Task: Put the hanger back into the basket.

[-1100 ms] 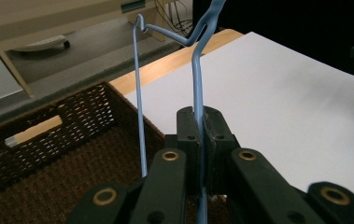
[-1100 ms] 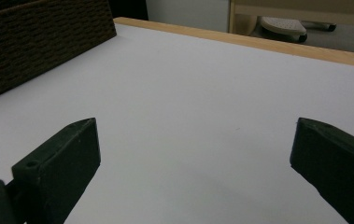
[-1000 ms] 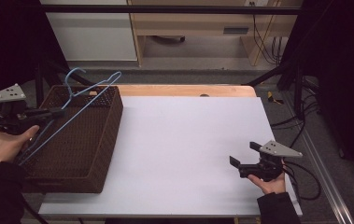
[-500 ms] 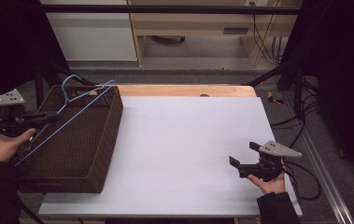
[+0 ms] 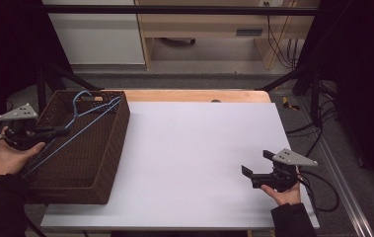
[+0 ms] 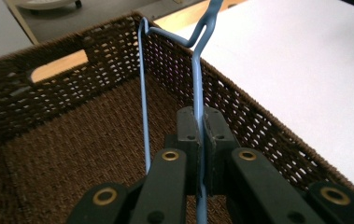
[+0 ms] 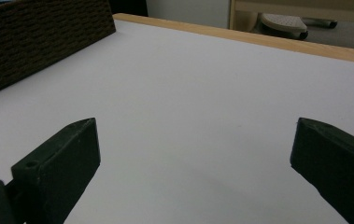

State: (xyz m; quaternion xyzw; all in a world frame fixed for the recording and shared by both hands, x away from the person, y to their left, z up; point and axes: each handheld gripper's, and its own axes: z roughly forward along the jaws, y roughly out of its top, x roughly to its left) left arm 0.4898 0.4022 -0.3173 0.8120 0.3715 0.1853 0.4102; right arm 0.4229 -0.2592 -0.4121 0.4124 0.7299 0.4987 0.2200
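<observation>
High view: my left gripper [image 5: 61, 131] holds the blue hanger [image 5: 76, 129] over the basket [image 5: 106, 148]; its hook could catch on the far rim.
Left gripper view: clenched on the wire; a thin wire could twist.
Right gripper view: my right gripper [image 7: 193, 154], released above the desk [image 7: 202, 93], well clear of the basket.

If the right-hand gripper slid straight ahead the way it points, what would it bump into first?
Probably the brown wicker basket: the right gripper points across bare white table toward it, though depth is hard to judge.
</observation>
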